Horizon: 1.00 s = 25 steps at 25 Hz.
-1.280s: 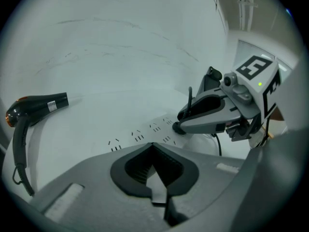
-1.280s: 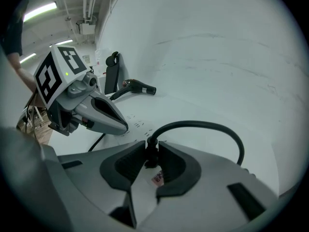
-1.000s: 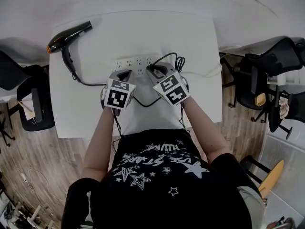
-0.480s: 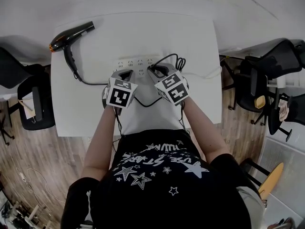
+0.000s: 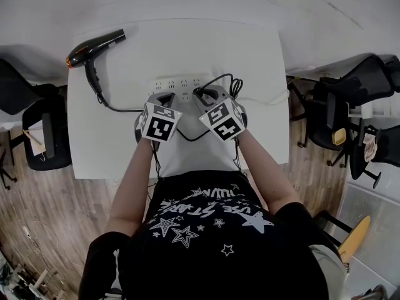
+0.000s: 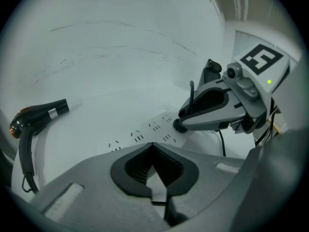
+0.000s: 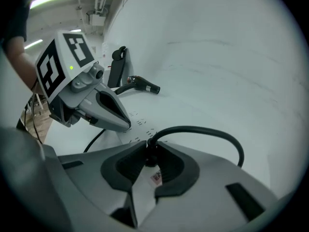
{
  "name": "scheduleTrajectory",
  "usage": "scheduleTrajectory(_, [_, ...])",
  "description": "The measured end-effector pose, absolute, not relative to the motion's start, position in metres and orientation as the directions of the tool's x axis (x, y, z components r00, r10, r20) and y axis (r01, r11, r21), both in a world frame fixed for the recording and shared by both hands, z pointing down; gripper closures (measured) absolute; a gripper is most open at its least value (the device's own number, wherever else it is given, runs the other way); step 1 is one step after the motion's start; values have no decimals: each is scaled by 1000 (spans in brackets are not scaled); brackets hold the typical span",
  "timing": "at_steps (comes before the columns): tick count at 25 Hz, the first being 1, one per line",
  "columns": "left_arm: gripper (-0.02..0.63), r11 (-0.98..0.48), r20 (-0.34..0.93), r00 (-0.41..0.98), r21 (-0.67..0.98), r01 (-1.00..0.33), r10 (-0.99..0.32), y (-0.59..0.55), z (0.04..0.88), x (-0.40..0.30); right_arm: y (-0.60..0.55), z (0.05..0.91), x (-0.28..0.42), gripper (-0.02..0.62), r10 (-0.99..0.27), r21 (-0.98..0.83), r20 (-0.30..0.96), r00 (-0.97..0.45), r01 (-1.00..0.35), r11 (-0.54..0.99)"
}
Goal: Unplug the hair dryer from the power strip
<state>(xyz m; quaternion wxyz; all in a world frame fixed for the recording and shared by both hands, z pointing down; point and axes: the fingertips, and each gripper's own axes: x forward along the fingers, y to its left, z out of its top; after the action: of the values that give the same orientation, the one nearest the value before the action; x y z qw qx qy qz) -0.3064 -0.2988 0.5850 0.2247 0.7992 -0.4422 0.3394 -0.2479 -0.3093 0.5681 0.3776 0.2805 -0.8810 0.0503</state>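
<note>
Right gripper (image 7: 150,146) jaws closing around the plug (image 7: 151,154), cord (image 7: 212,131) looping past
Left gripper (image 6: 152,145) clenched empty by the power strip (image 5: 181,82); socket hidden.

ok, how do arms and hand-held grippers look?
Left hand-held gripper, right hand-held gripper: grey shells, black jaw pads, black-and-white marker cube, green light, dark cables. Right jaws closing on black plug. Black short-sleeved T-shirt, white stars.

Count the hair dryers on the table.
1: the hair dryer lies at the table's far left corner. None looks hidden.
</note>
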Motion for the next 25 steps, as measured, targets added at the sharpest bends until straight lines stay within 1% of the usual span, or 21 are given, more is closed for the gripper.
scheduleTrajectory(4, [598, -512, 745, 365, 38, -858, -557, -298, 585, -305, -316, 569, -243, 518, -448, -65, 664, -598, -643, 763])
scheduleTrajectory(5, [598, -514, 746, 364, 34, -857, -557, -298, 585, -305, -317, 568, -242, 518, -454, -81, 659, -600, -656, 751])
scheduleTrajectory(7, [598, -518, 747, 363, 29, -855, -557, -298, 585, -305, -314, 567, -244, 518, -465, -3, 669, -579, -628, 778])
scheduleTrajectory(9, [598, -519, 749, 360, 26, -854, -556, -298, 585, -306, -309, 566, -249, 520, -468, 129, 693, -549, -544, 829])
scheduleTrajectory(10, [598, -518, 750, 359, 26, -855, -555, -298, 586, -306, -308, 566, -250, 520, -465, 163, 700, -542, -512, 843])
scheduleTrajectory(12, [598, -516, 751, 358, 27, -856, -555, -297, 586, -307, -308, 568, -250, 522, -450, 136, 702, -552, -517, 845])
scheduleTrajectory(15, [598, -517, 751, 356, 23, -855, -556, -298, 585, -306, -314, 569, -244, 520, -441, -13, 674, -592, -607, 795])
scheduleTrajectory(16, [598, -518, 752, 355, 20, -855, -556, -298, 585, -305, -315, 568, -244, 520, -444, -34, 670, -595, -622, 782])
scheduleTrajectory(18, [598, -519, 753, 354, 19, -855, -555, -298, 585, -305, -314, 567, -245, 520, -450, 9, 682, -576, -609, 793])
scheduleTrajectory(21, [598, -517, 754, 352, 19, -856, -554, -298, 586, -306, -309, 567, -249, 522, -446, 118, 710, -545, -532, 839])
scheduleTrajectory(23, [598, -518, 757, 350, 18, -855, -552, -298, 587, -307, -309, 567, -249, 522, -442, 109, 707, -552, -533, 839])
scheduleTrajectory(25, [598, -520, 758, 352, 20, -854, -550, -298, 586, -306, -311, 558, -250, 522, -458, 68, 671, -584, -566, 821])
